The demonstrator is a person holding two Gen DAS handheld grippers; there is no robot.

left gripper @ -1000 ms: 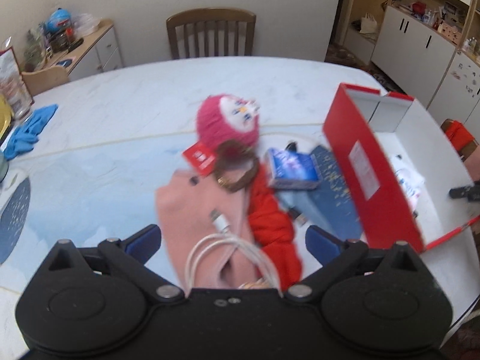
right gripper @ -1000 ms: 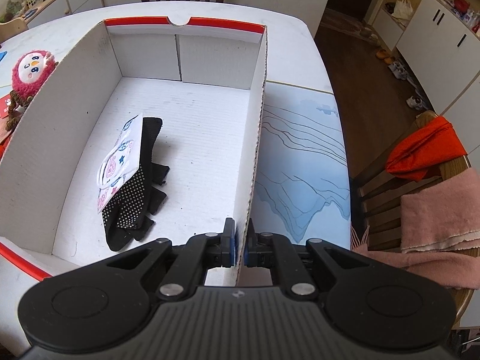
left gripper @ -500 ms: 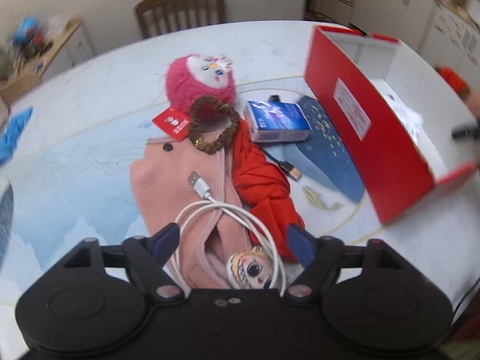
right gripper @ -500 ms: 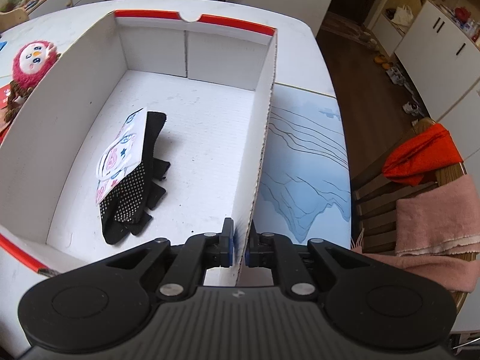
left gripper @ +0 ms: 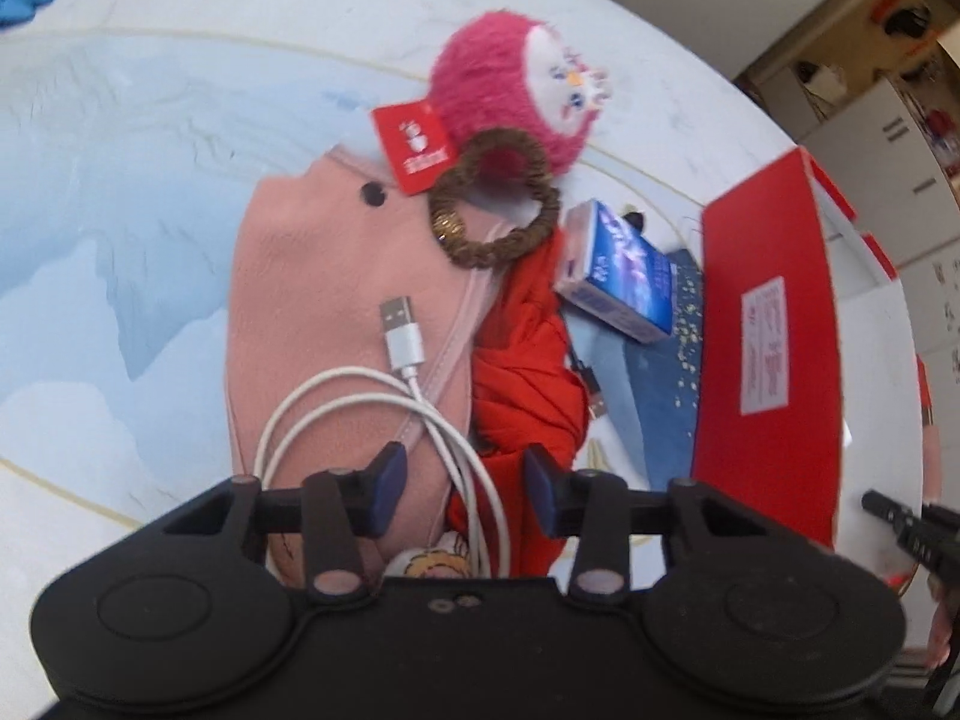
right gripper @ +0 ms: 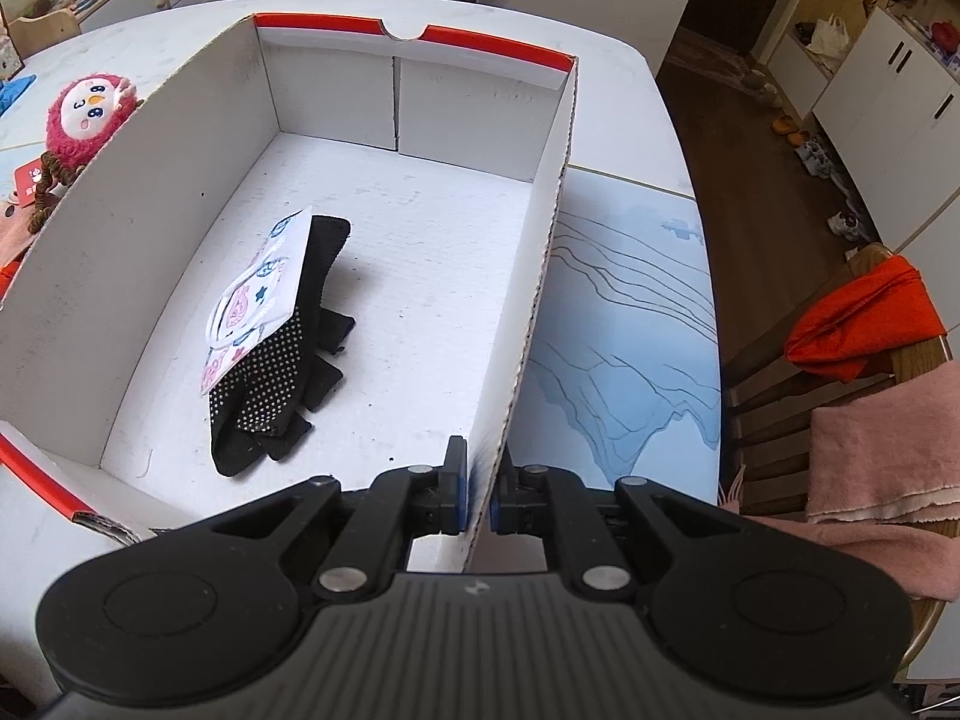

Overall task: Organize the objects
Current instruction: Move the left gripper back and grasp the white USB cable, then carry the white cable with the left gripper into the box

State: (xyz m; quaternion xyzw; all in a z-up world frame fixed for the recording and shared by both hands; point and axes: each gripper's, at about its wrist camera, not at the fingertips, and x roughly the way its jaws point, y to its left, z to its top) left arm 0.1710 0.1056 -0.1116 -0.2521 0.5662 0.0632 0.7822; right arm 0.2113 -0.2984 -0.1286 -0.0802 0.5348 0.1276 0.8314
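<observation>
The red box (right gripper: 543, 276) is sitting at 3 o'clock of the clutter, its wall being pinched by the right gripper (right gripper: 477, 489). The left gripper (left gripper: 459, 492), having dropped lower, is closing around the white cable (left gripper: 384, 402), readying its pickup.

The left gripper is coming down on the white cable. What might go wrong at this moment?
1. The left gripper is closing with only some strands of the white USB cable between its jaws, so the coil may unwind when lifted.
2. The cable lies on the pink pouch, so fabric may be pinched too.
3. The right gripper holds only the thin box wall, which could bend.
</observation>
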